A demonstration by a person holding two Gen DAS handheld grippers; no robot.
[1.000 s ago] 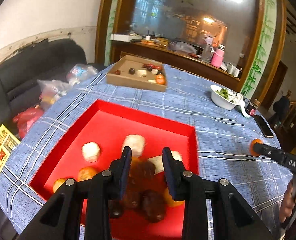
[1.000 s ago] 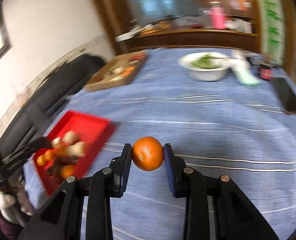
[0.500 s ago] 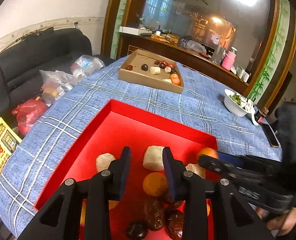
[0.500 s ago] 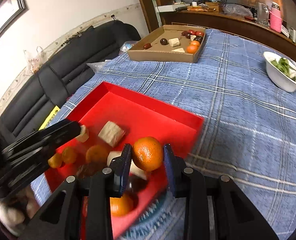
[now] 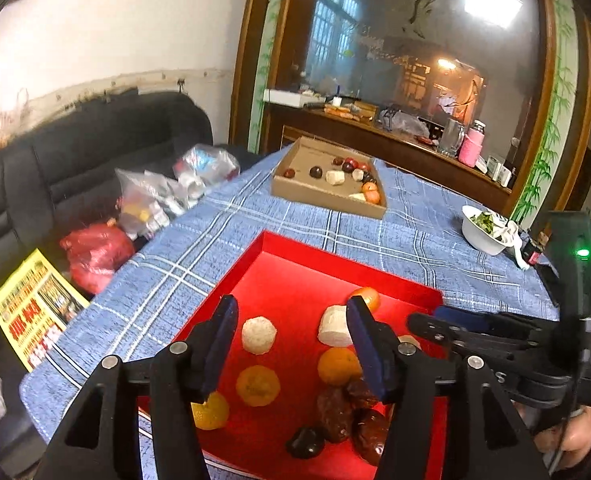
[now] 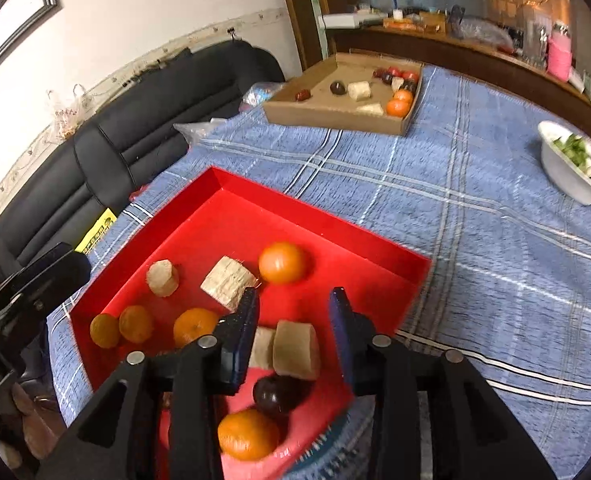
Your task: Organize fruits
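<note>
Evidently both the left gripper (image 5: 291, 338) and the right gripper (image 6: 293, 330), jaws just opened and empty, hover over the red tray (image 6: 335, 236) because the orange (image 6: 282, 262) now lies inside it.

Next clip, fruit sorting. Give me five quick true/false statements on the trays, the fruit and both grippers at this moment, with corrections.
1. The right gripper grips an orange. False: its jaws have just been opening and hold nothing; an orange lies free in the red tray.
2. The left gripper is open and empty. True.
3. The cardboard tray holds no fruit. False: several pieces lie in it.
4. A white bowl sits on the blue cloth. True.
5. The red tray holds only oranges. False: pale chunks and dark fruits too.
</note>
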